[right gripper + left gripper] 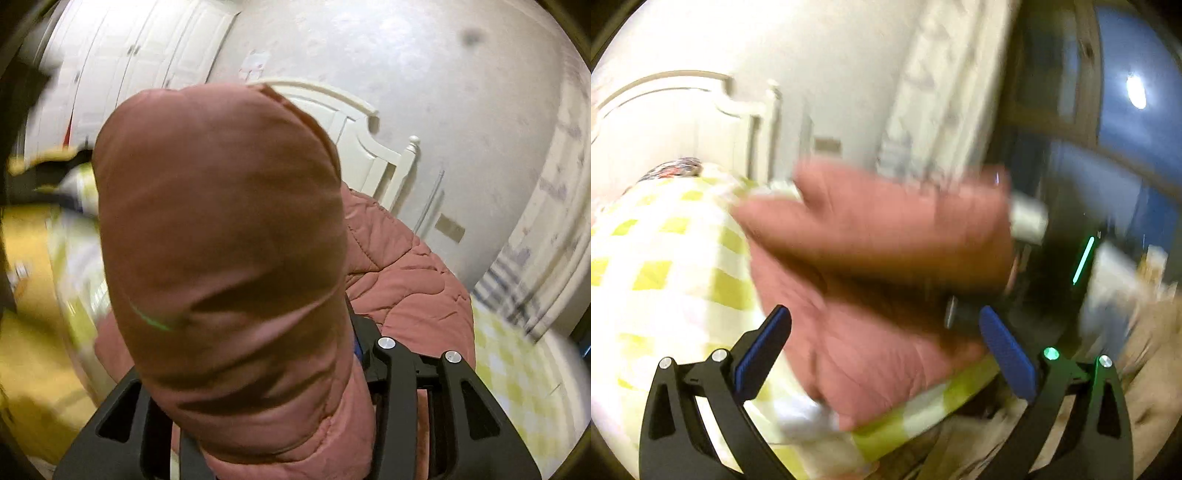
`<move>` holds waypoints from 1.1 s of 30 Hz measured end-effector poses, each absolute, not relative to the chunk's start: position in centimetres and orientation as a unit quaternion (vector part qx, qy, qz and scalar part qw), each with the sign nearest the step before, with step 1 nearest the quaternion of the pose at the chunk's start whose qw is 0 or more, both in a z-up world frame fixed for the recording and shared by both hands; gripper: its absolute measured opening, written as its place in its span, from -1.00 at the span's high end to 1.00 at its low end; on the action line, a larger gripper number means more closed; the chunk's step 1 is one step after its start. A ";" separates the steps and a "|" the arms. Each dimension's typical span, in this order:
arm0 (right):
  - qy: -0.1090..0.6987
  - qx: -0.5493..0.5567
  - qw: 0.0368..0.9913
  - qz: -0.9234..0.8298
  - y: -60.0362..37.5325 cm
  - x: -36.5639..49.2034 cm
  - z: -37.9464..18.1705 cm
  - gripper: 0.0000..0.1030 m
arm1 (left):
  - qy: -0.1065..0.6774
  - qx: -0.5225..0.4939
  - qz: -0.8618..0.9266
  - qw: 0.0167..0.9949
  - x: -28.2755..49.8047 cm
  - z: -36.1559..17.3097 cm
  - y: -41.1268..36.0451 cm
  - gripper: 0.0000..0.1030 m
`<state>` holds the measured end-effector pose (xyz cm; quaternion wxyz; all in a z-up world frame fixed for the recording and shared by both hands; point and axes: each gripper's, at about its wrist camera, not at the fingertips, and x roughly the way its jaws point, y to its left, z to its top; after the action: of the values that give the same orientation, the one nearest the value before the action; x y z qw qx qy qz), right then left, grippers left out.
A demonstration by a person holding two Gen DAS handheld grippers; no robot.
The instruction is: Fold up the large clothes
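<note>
Right wrist view shows the right gripper (266, 413) clamped on a thick fold of the pink quilted jacket (410, 280) over the checked bedspread (517, 369), the left gripper (886, 354) spread empty nearby; such slippery bulk may slide free

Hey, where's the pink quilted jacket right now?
The pink quilted jacket lies on the yellow-checked bedspread, ahead of the open left gripper. In the right wrist view, one padded part rises between the right gripper's fingers, before the white headboard.
</note>
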<state>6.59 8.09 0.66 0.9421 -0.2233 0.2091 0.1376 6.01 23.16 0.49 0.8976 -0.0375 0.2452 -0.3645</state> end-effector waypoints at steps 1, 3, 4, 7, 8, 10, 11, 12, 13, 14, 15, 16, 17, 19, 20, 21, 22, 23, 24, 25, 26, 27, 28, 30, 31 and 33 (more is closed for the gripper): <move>0.210 -0.265 0.933 0.127 9.3 6.5 -0.4 0.12 | 0.239 -0.064 -0.364 0.898 6.3 1.6 24.2 -0.96; 0.207 -0.350 0.908 0.102 11.2 6.5 -2.3 0.06 | 0.232 -0.090 -0.360 0.899 7.4 4.2 24.9 -0.96; 0.197 -0.395 0.893 0.087 12.4 6.1 -3.4 0.05 | 0.232 -0.086 -0.351 0.903 7.8 5.4 24.5 -0.96; 0.187 -0.439 0.876 0.066 13.7 5.8 -4.6 0.04 | 0.255 -0.058 -0.319 0.911 11.1 9.0 21.1 -0.96; 0.189 -0.442 0.874 0.065 13.8 5.9 -4.7 0.03 | 0.265 -0.053 -0.319 0.908 11.8 9.4 19.9 -0.96; 0.190 -0.442 0.874 0.066 13.7 5.9 -4.6 0.02 | 0.307 -0.026 -0.319 0.896 15.1 9.3 16.0 -0.96; 0.188 -0.442 0.875 0.065 13.7 5.8 -4.7 0.02 | 0.329 -0.013 -0.313 0.891 17.6 8.5 14.6 -0.96; 0.187 -0.442 0.875 0.064 13.7 5.7 -4.7 0.02 | 0.354 -0.001 -0.308 0.883 19.2 7.8 13.2 -0.96; 0.186 -0.443 0.875 0.064 13.7 5.7 -4.7 0.01 | 0.379 0.011 -0.305 0.874 20.6 6.7 11.9 -0.96; 0.185 -0.442 0.875 0.064 13.7 5.6 -4.8 0.01 | 0.407 0.029 -0.311 0.859 21.8 4.9 10.2 -0.96; 0.184 -0.442 0.876 0.064 13.7 5.6 -4.8 0.00 | 0.424 0.042 -0.319 0.847 22.8 3.5 9.2 -0.96; 0.182 -0.441 0.877 0.063 13.6 5.5 -4.8 -0.02 | 0.445 0.063 -0.323 0.833 24.0 1.6 8.2 -0.96; 0.179 -0.439 0.878 0.061 13.5 5.4 -4.8 -0.05 | 0.454 0.072 -0.319 0.829 24.7 0.1 8.2 -0.96; 0.168 -0.440 0.880 0.064 13.3 5.0 -4.8 -0.10 | 0.454 0.057 -0.338 0.822 25.8 -1.9 9.0 -0.96; 0.161 -0.441 0.880 0.069 13.2 4.5 -4.9 -0.15 | 0.442 0.043 -0.358 0.821 26.0 -2.6 9.9 -0.96; 0.157 -0.441 0.880 0.076 13.0 4.0 -4.8 -0.19 | 0.432 0.040 -0.366 0.823 26.1 -3.2 10.6 -0.96; 0.153 -0.443 0.880 0.081 12.8 3.5 -4.8 -0.39 | 0.426 0.041 -0.368 0.826 26.5 -3.6 10.6 -0.96; 0.147 -0.450 0.877 0.085 12.6 2.6 -4.6 -0.60 | 0.416 0.041 -0.368 0.831 26.2 -3.9 11.0 -0.96; 0.145 -0.453 0.874 0.096 12.2 1.8 -4.4 -0.66 | 0.408 0.041 -0.368 0.835 26.0 -3.9 11.3 -0.96; 0.150 -0.448 0.873 0.121 11.8 0.9 -3.9 -0.67 | 0.401 0.041 -0.367 0.838 25.8 -3.9 11.3 -0.96; 0.158 -0.428 0.876 0.156 11.0 -0.1 -3.0 -0.66 | 0.392 0.041 -0.367 0.843 25.5 -4.0 11.5 -0.96; 0.162 -0.394 0.885 0.186 9.9 -1.0 -1.7 -0.66 | 0.384 0.039 -0.366 0.847 25.2 -4.0 11.6 -0.96; 0.159 -0.344 0.900 0.214 8.5 -1.9 0.1 -0.66 | 0.380 0.037 -0.366 0.849 25.0 -3.6 11.6 -0.96; 0.151 -0.271 0.924 0.222 6.4 -2.1 3.1 -0.65 | 0.370 0.030 -0.365 0.854 24.5 -3.3 11.8 -0.96; 0.148 -0.245 0.933 0.219 6.0 -2.2 4.2 -0.57 | 0.367 0.029 -0.364 0.855 24.4 -3.2 11.8 -0.96; 0.150 -0.168 0.952 0.209 4.0 -0.5 6.5 -0.55 | 0.362 0.033 -0.359 0.859 24.0 -2.8 11.8 -0.96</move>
<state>-0.55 4.00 6.47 0.9518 -0.1680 0.1498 0.2085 24.01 11.79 -2.83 0.8595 0.0333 0.3623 -0.3591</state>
